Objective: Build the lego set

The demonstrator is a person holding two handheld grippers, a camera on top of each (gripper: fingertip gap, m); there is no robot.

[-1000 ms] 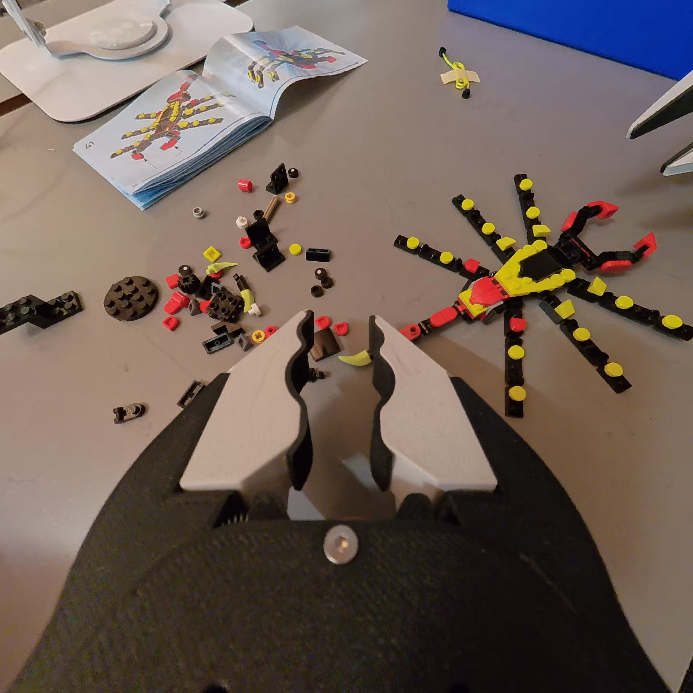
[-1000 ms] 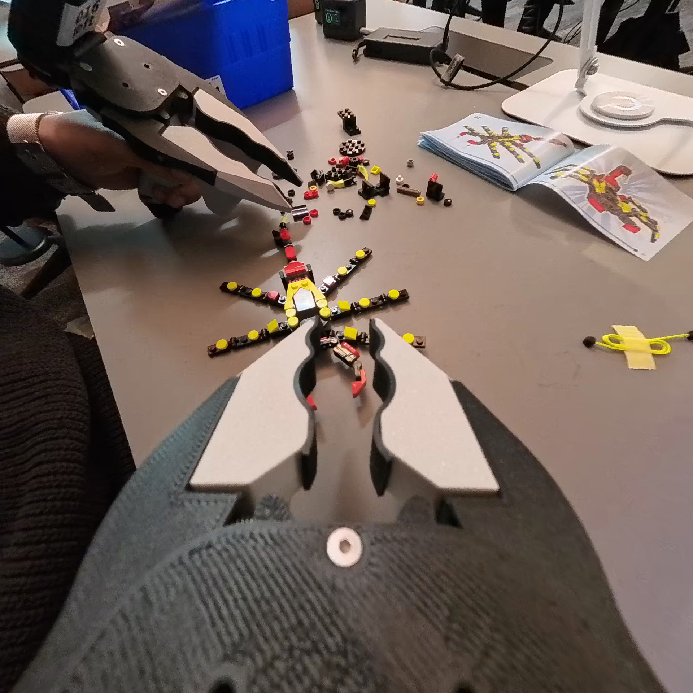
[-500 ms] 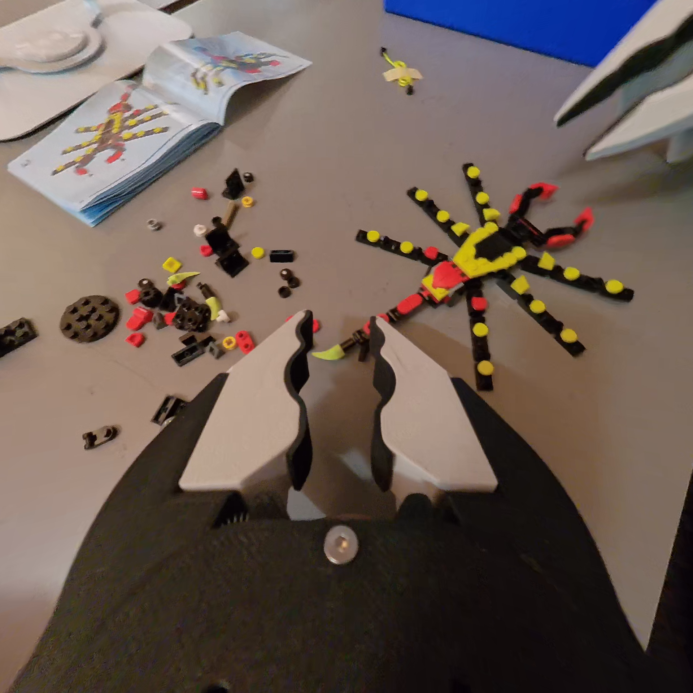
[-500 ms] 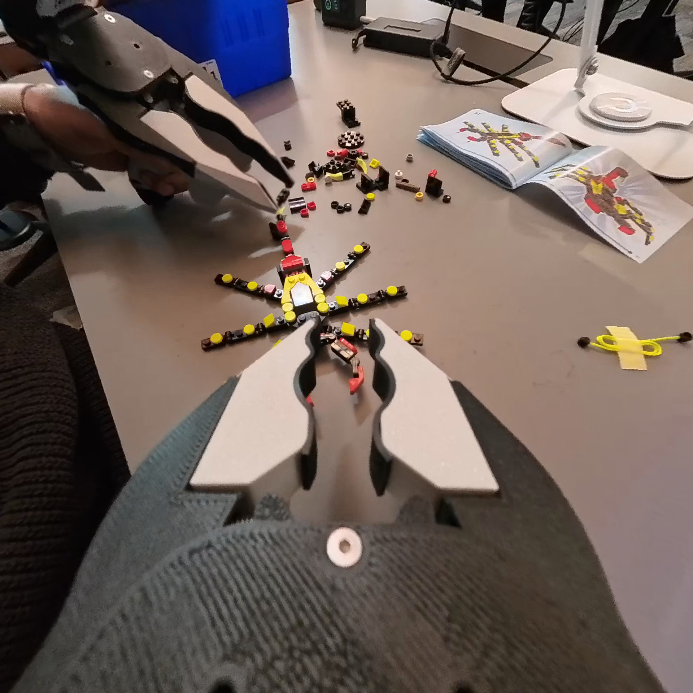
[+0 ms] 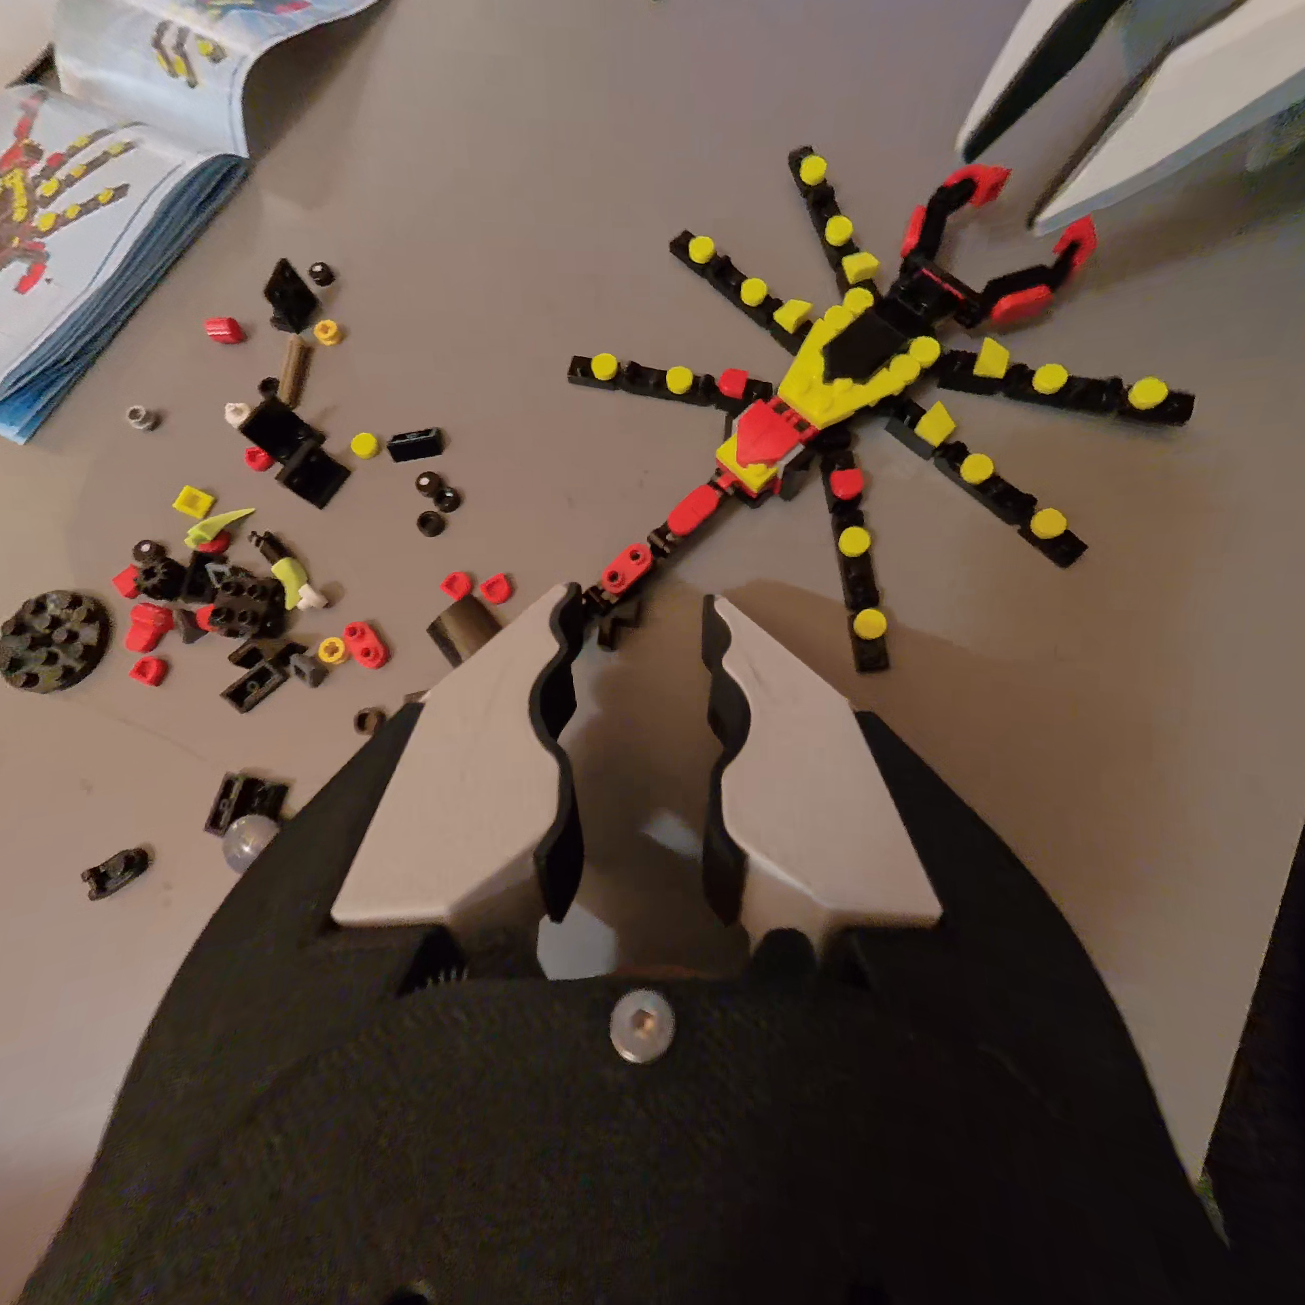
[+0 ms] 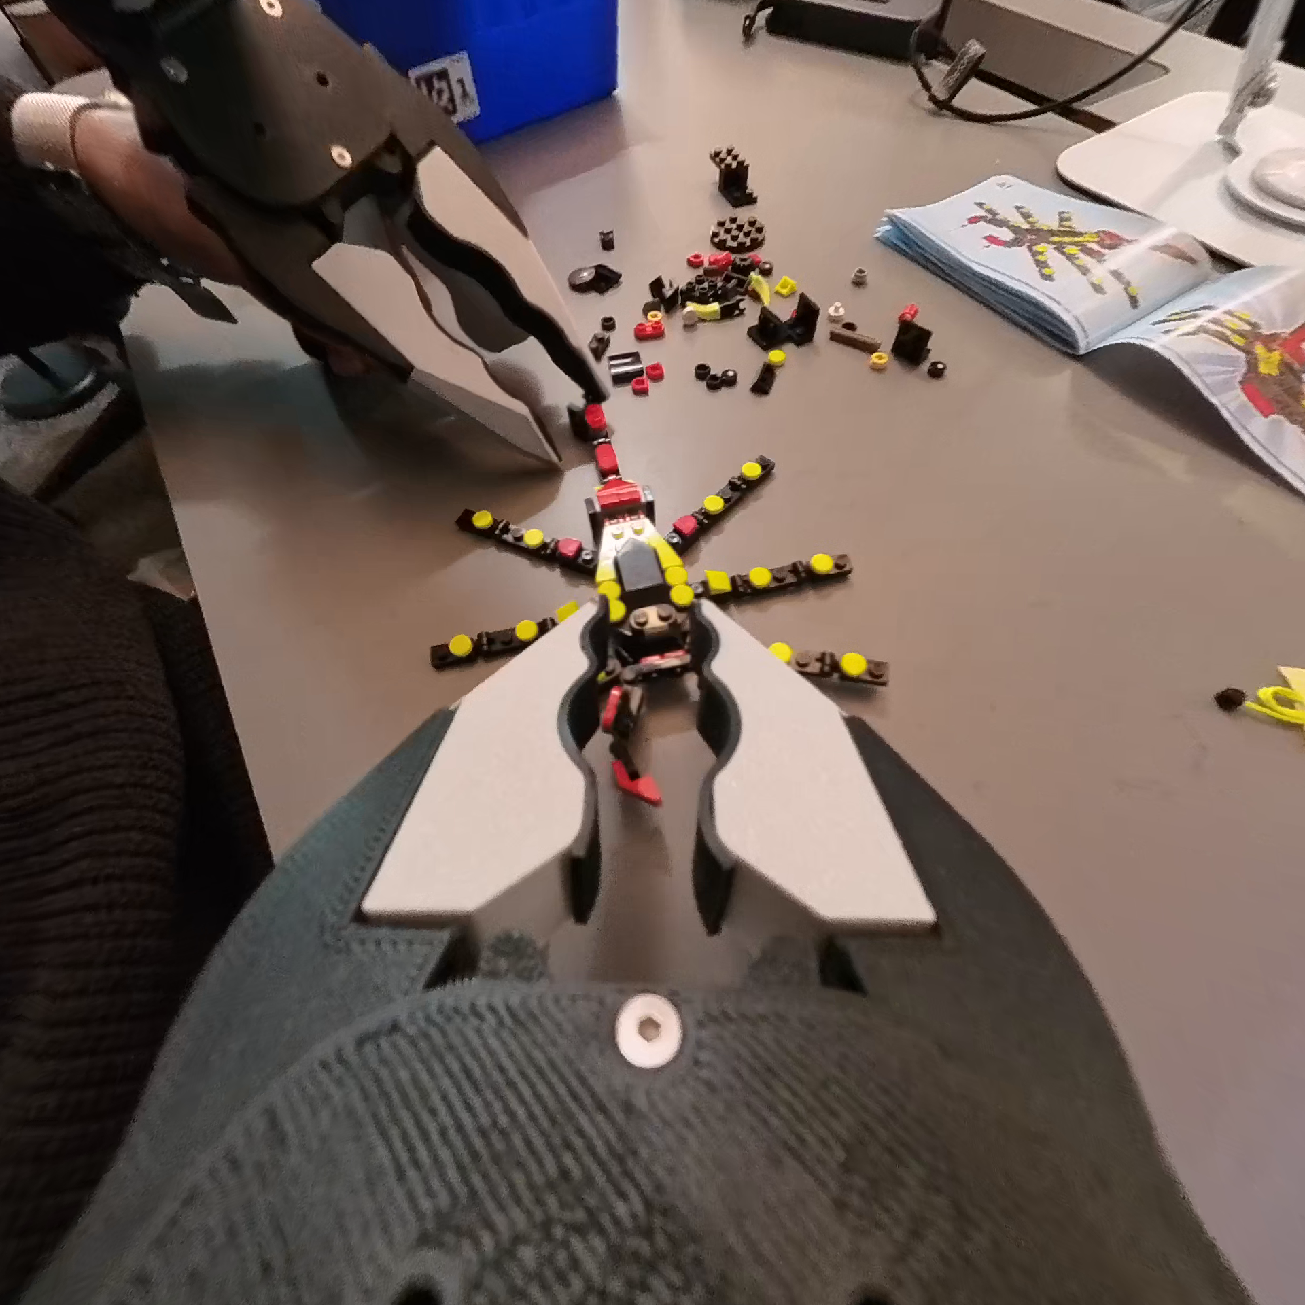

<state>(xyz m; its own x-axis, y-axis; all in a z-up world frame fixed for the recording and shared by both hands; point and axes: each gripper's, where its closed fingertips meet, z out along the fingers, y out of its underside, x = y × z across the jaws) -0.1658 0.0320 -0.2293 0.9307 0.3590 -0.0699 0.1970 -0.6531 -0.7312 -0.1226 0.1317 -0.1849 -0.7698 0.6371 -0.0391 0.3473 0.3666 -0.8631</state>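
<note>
A black, yellow and red brick scorpion model [image 5: 840,374] lies flat on the grey table [image 5: 565,176]. My left gripper [image 5: 635,600] is open at the model's tail. A red two-stud plate [image 5: 625,568] and a small black piece [image 5: 614,621] lie by its left fingertip [image 5: 565,600]. It also shows in the right wrist view [image 6: 575,427], its tips on either side of the tail end. My right gripper [image 6: 646,621] is open and straddles the model's black head [image 6: 653,621], with one red-tipped claw [image 6: 635,784] between its fingers. It shows in the left wrist view [image 5: 999,189] at the claws.
Loose small bricks [image 5: 233,600] and a round black plate [image 5: 53,639] lie left of the tail. An open instruction booklet [image 6: 1059,268], a white lamp base [image 6: 1200,162], a blue bin [image 6: 508,56] and a yellow cord [image 6: 1271,706] stand around. A dark sleeve [image 6: 106,777] is at the table's left edge.
My left gripper moved closer to the model's tail and its jaws widened a little; the yellow-green horn piece seen at its tips is out of sight. My right gripper advanced over the claws to the head, jaws narrowing slightly.
</note>
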